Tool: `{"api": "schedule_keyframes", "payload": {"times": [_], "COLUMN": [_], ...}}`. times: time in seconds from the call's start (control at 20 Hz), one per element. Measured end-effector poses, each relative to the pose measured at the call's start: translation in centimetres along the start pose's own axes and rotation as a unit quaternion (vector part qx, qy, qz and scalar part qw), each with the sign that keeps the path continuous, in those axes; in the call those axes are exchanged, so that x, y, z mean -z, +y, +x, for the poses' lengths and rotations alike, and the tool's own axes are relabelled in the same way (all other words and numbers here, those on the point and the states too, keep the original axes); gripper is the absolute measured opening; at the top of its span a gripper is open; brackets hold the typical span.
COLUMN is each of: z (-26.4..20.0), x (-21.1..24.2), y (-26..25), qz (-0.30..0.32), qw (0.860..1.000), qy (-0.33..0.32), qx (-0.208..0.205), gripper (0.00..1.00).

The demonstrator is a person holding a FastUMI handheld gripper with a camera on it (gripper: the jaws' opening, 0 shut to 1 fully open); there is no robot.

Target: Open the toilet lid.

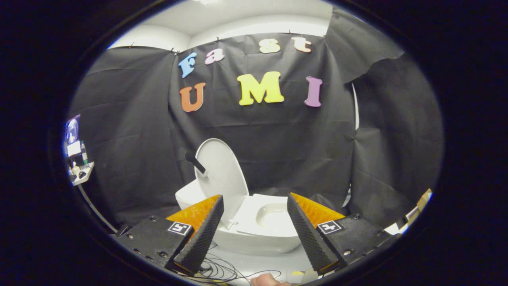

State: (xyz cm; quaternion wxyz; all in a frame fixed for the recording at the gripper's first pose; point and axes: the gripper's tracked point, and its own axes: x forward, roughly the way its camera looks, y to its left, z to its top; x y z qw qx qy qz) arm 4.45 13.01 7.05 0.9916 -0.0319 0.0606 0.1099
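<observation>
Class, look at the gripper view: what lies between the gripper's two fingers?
The toilet, its bowl open and its lid raised, shows beyond the open gripper, between its fingers; nothing is held.

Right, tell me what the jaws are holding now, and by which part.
Nothing. The gripper is open, its jaws spread wide and empty; the toilet sits beyond them, untouched, with its lid already standing upright.
</observation>
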Motion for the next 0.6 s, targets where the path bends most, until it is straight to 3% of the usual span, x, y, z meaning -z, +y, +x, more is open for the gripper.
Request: {"api": "schedule_keyframes", "payload": {"times": [0.2,0.6], "z": [-2.4,-5.7], "x": [0.9,1.1], "y": [-2.6,-4.4], "qz": [0.002,0.012], "qw": [0.999,0.998], "qy": [-0.018,-0.047], "qx": [0.028,0.039], "gripper": [1.00,1.00]}}
